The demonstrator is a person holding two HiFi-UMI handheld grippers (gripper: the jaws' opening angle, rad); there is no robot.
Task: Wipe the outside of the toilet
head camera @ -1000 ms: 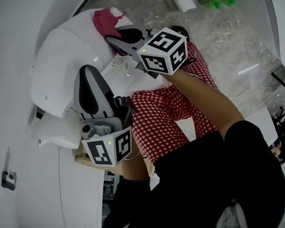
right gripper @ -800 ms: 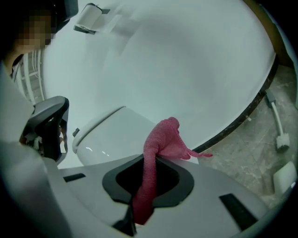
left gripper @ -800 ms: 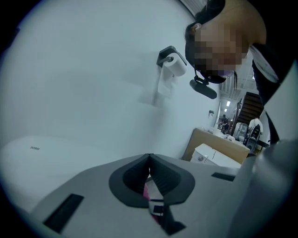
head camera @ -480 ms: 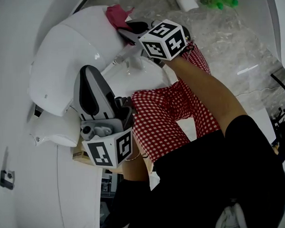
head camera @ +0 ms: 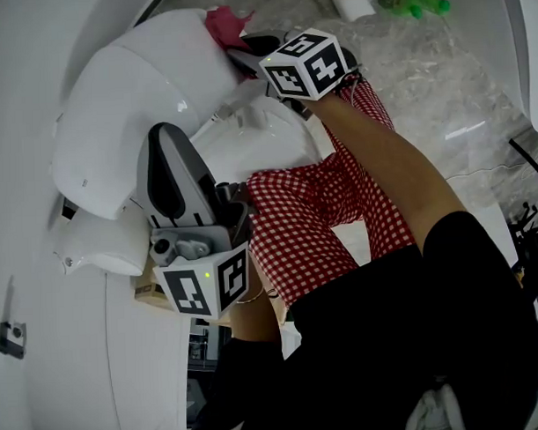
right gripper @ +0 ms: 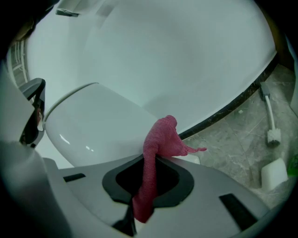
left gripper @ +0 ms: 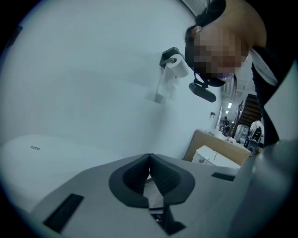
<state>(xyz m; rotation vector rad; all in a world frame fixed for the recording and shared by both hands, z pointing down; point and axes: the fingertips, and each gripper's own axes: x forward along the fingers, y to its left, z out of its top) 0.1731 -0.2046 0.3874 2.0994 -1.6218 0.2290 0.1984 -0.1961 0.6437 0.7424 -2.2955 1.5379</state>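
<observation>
head view: the person leans over the white toilet (head camera: pixel 124 100). the right gripper (head camera: pixel 243 54) reaches to the far side of the lid (head camera: pixel 171 59) and pinches a pink cloth (head camera: pixel 224 24). the cloth sits at the lid's edge, so this looks like a wiping stroke on the outside of the toilet. the left gripper (head camera: pixel 168 165) hangs low beside the toilet, near the person's knee (head camera: pixel 273 196), likely to keep out of the way.

left gripper view: its jaws are pressed together with nothing between them. it points up at the white wall (left gripper: pixel 93 69), where a toilet paper roll (left gripper: pixel 177 68) hangs. it seems to have no job right now.

right gripper view: the jaws squeeze a strip of the cloth. the bunched end sticks out past them and seems to rest on the lid. holding it by one end leaves the loose part free to rub. the grey floor (right gripper: pixel 233 139) lies beyond.
</observation>
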